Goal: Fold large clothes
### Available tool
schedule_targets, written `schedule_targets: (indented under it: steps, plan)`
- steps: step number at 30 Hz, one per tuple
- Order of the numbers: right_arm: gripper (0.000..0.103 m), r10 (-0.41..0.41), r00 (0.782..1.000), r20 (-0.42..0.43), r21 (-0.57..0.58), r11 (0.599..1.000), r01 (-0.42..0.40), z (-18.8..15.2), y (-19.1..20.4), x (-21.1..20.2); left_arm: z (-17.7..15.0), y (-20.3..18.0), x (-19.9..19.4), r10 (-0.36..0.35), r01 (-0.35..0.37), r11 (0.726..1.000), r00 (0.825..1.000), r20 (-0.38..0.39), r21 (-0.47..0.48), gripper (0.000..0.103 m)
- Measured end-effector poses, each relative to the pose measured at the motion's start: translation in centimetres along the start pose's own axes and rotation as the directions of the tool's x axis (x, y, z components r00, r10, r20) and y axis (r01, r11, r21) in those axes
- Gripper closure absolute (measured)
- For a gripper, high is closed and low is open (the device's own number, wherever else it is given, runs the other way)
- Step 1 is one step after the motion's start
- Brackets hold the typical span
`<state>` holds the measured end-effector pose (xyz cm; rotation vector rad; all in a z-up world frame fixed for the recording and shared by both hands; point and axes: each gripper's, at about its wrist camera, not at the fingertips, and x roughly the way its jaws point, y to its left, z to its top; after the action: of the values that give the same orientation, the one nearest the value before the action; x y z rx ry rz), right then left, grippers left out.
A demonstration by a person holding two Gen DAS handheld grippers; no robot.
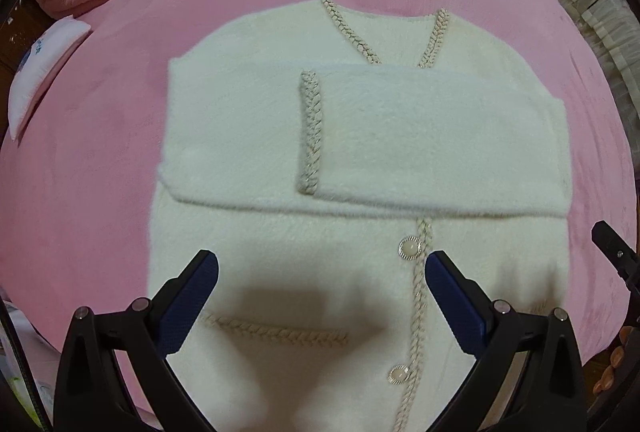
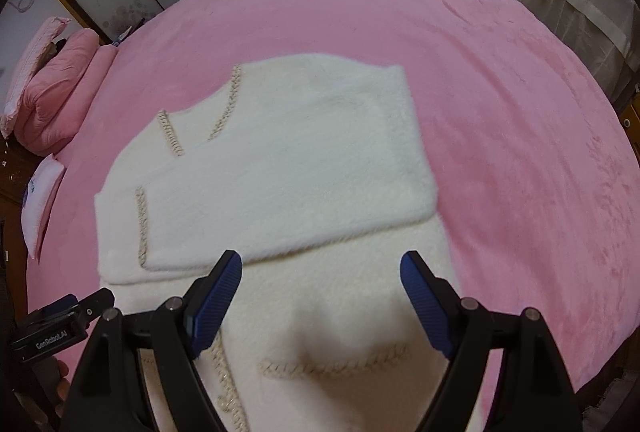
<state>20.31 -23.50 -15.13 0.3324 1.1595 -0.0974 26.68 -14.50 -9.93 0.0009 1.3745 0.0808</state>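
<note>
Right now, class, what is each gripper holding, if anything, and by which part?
Nothing is held. The left gripper and the right gripper both stand open above the white cardigan, which lies on the pink bedspread with its sleeves folded across.

Dim warm indoor light; soft gripper shadows on cardigan (image 1: 360,136); slight motion blur; strong fisheye bending, dark vignetted corners.

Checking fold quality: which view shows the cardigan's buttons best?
The left wrist view: two pearl buttons sit sharp along the cardigan's braided placket. In the right wrist view that placket is mostly hidden behind the gripper, buttons blurred.
</note>
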Motion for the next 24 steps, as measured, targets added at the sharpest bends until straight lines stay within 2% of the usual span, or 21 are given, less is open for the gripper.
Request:
schedule_targets:
  steps: [5,12,17,20,24]
  plan:
    - [0.021,-0.008,1.000,0.020,-0.002,1.000,0.008,-2.8,1.6,-1.2,-3.2,1.1,-2.6,-0.002,0.002,1.000,1.000,0.015,0.021,0.001]
    - [0.021,0.009,1.000,0.022,0.028,1.000,-0.009,-6.7,2.5,-3.2,-7.4,2.3,-4.6,-0.067,0.066,0.996,0.998,0.012,0.065,0.001]
    - [0.021,0.014,0.999,0.037,0.018,1.000,-0.015,-8.7,2.9,-5.1,-10.4,1.9,-6.6,-0.076,0.068,0.990,0.996,0.054,0.124,0.001]
    - [0.021,0.002,0.998,0.064,0.042,0.999,-0.004,-9.9,2.7,-6.3,-12.3,1.7,-7.8,-0.083,0.073,0.988,0.994,0.070,0.134,0.001]
    - [0.021,0.031,0.994,0.106,0.056,0.998,-0.037,-11.5,2.2,-8.1,-14.8,1.9,-9.9,-0.086,0.073,0.990,0.989,0.117,0.119,0.001]
